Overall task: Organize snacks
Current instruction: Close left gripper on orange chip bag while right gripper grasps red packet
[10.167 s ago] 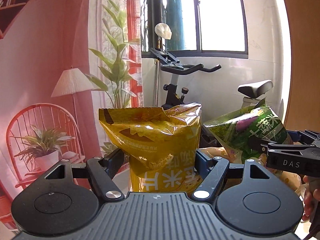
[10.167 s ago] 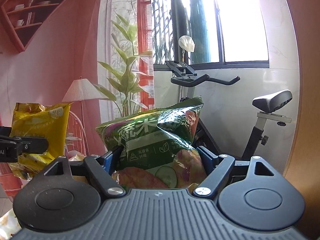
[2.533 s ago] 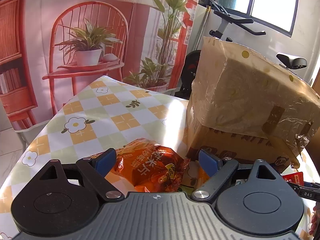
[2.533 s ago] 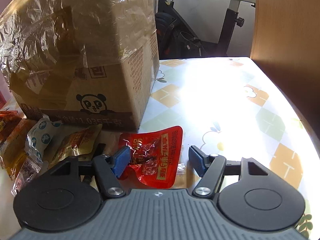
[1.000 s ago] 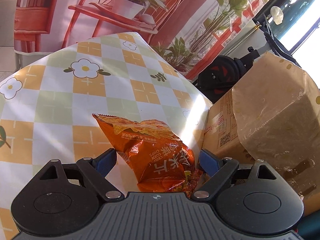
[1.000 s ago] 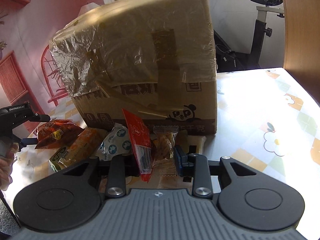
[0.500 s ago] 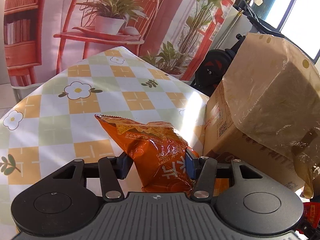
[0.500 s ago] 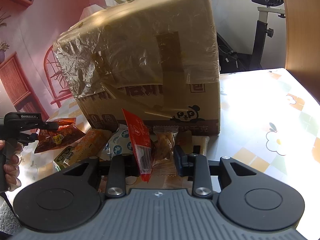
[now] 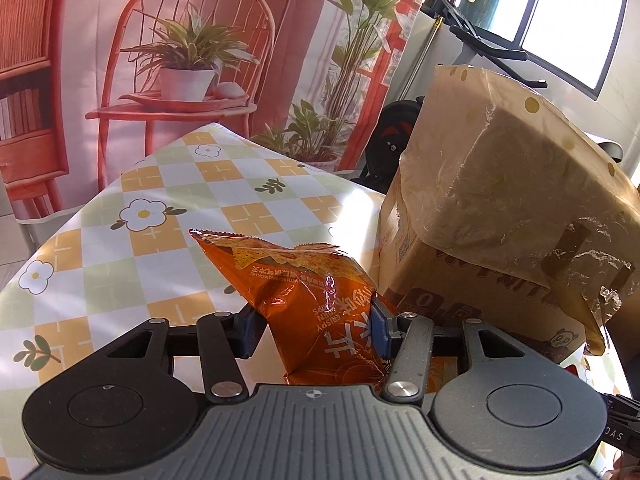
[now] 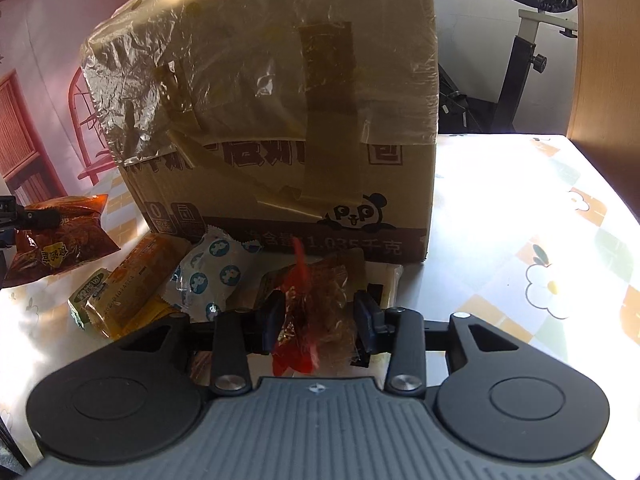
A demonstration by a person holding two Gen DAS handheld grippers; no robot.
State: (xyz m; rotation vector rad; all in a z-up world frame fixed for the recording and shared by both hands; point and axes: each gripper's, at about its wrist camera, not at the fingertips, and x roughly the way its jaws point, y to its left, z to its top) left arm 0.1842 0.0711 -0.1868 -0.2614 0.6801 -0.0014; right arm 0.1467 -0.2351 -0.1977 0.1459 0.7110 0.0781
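Note:
My left gripper [image 9: 314, 328] is shut on an orange chip bag [image 9: 304, 284] and holds it above the checked tablecloth [image 9: 168, 216], left of the taped cardboard box [image 9: 500, 200]. The same bag [image 10: 60, 240] and the left gripper show at the left edge of the right wrist view. My right gripper [image 10: 320, 322] has its jaws part-closed around a red snack packet [image 10: 298, 320], low over the pile in front of the box [image 10: 288, 120].
Loose snacks lie at the box's foot: an orange packet [image 10: 132, 284], a white packet with blue print [image 10: 212, 268], a clear brown packet [image 10: 340, 276]. An exercise bike [image 10: 532, 40] stands behind the table. A wooden panel [image 10: 608, 80] is at the right.
The left gripper has lifted the orange bag higher. The right gripper's jaws have spread and the red packet has slumped and blurred between them; the view has moved nearer the box.

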